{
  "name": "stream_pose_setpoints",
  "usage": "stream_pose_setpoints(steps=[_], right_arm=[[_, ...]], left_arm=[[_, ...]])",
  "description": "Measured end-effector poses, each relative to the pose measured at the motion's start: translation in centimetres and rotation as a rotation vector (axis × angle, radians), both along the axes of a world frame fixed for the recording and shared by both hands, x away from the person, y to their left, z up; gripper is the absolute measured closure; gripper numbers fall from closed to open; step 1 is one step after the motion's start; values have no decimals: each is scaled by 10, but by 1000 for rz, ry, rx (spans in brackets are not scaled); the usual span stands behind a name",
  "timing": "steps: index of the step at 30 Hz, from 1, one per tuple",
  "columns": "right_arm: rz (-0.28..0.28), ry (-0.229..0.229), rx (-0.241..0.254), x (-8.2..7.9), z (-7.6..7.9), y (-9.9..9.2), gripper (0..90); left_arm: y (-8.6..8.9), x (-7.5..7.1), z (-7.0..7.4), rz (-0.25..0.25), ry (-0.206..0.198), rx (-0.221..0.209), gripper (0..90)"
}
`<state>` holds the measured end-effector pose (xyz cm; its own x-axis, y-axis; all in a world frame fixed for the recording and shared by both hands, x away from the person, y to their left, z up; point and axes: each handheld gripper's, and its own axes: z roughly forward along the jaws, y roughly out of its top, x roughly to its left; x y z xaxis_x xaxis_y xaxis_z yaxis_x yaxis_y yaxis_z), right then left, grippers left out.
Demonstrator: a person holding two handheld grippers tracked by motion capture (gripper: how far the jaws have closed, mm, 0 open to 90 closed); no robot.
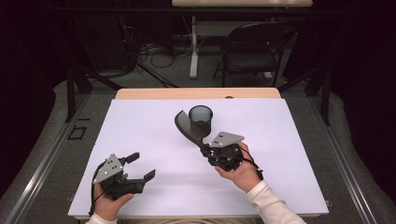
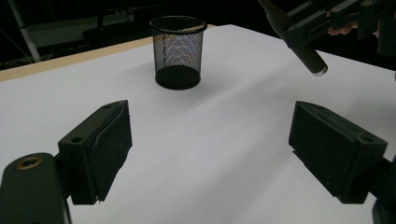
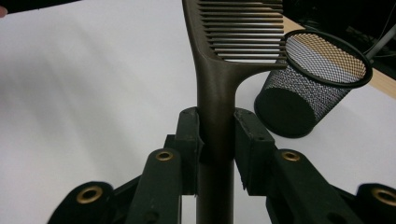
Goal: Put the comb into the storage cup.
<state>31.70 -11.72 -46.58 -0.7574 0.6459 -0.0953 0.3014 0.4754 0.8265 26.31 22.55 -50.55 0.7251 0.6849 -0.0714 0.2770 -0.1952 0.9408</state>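
Comb (image 1: 187, 127): one, dark, wide-toothed, held above the white bench (image 1: 140, 135), its handle clamped between the pads of the right tool (image 1: 205, 146), its teeth just beside the rim of one black mesh cup (image 1: 201, 117) standing upright. Left tool (image 1: 140, 166): one, jaws spread wide, grasping nothing, near the bench's front edge.

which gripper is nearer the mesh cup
Right. The right gripper, shut on the comb, sits just beside the mesh cup. The left gripper, jaws open, rests far back at the table's near left.
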Motion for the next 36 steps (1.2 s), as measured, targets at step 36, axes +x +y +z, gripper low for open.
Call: stream_pose_setpoints(steps=[36], right_arm=[[-57,-174,143,-9,-13,-4,727]], left_arm=[[-1,1,-1,-2,10,-2,145]])
